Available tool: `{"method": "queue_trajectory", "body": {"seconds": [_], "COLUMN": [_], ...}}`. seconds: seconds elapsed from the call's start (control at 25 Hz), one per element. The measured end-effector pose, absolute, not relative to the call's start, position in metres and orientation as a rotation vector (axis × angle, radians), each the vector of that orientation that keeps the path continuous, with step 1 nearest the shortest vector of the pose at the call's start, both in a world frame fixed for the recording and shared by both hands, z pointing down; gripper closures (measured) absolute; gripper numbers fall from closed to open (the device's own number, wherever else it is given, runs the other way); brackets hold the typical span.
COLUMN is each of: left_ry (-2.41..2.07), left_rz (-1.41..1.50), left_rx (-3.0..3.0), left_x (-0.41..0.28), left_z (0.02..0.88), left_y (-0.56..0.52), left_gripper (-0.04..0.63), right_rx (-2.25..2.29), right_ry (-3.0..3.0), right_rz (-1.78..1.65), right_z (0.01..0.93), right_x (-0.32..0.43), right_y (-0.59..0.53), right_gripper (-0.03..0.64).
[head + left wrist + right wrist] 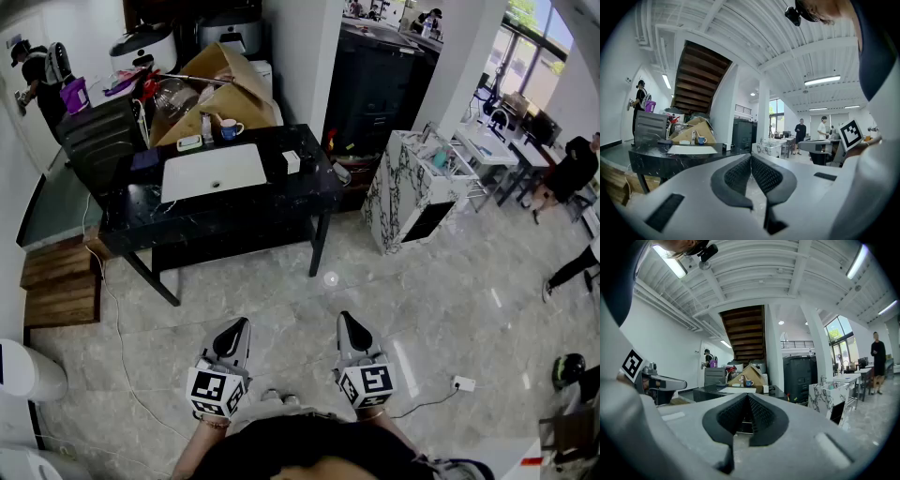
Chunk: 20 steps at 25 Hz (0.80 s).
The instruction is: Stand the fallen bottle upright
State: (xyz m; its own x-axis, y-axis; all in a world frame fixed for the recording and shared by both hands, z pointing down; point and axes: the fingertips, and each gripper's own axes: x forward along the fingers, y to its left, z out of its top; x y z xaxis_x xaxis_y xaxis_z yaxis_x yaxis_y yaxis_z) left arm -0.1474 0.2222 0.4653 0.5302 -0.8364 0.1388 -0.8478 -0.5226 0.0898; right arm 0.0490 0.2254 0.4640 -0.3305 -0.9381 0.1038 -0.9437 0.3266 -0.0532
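Note:
A black table (234, 211) stands a few steps ahead with a white mat (212, 172) on it. Behind the mat are a blue mug (230, 129) and a small slim bottle (206, 127); the bottle (693, 137) looks upright from here but is too small to be sure. No lying bottle can be made out. My left gripper (239, 324) and right gripper (345, 319) are held low over the floor, side by side, pointing at the table and well short of it. Both are shut with nothing between their pads, as the left gripper (751, 157) and right gripper (748, 397) show in their own views.
A cardboard box (220, 84) and a dark suitcase (98, 141) crowd the table's back. A marble-patterned cabinet (412, 192) stands to the right, wooden steps (61, 281) to the left. A white cable (117, 347) runs across the floor. People stand at the far left and right.

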Motion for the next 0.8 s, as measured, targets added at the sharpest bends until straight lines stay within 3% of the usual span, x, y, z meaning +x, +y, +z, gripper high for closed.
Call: {"method": "queue_trajectory", "body": {"seconds": [0.8], "left_ry": [-1.316], "left_rz": [0.098], "left_rx": [2.711], "left_x": [-0.126], "left_z": [0.461], "left_y": [0.228], "left_gripper": [0.591], "right_rx": [1.803], "right_ry": [-2.530], "right_rz": [0.190], "right_z": [0.466], "right_x": [0.054], "right_y": [0.234], "right_gripper": [0.615]}}
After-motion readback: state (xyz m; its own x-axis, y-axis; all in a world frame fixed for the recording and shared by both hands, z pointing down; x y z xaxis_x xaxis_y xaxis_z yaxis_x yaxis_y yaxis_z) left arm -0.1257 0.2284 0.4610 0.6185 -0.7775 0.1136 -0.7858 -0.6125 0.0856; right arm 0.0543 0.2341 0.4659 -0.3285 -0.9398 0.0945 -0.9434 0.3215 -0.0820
